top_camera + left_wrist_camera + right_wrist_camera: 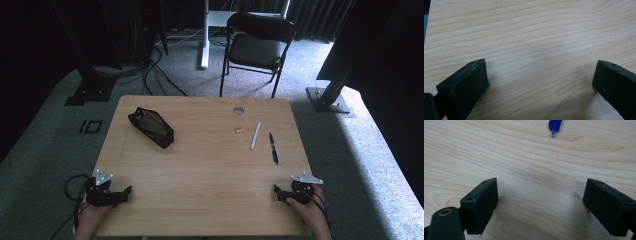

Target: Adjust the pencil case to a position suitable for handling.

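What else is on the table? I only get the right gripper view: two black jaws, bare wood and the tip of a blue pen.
Observer: That blue pen lies ahead of the right gripper, and a white pen lies just left of it, apart from it.
Operator: Anything smaller nearby?
Observer: Yes, a small tan block sits left of the white pen, not touching it.
Operator: And on the far side of the table?
Observer: A black pouch lies toward the far left corner.
Operator: Where is the other gripper?
Observer: The left gripper rests at the near left edge, jaws open over bare wood, nothing between them.
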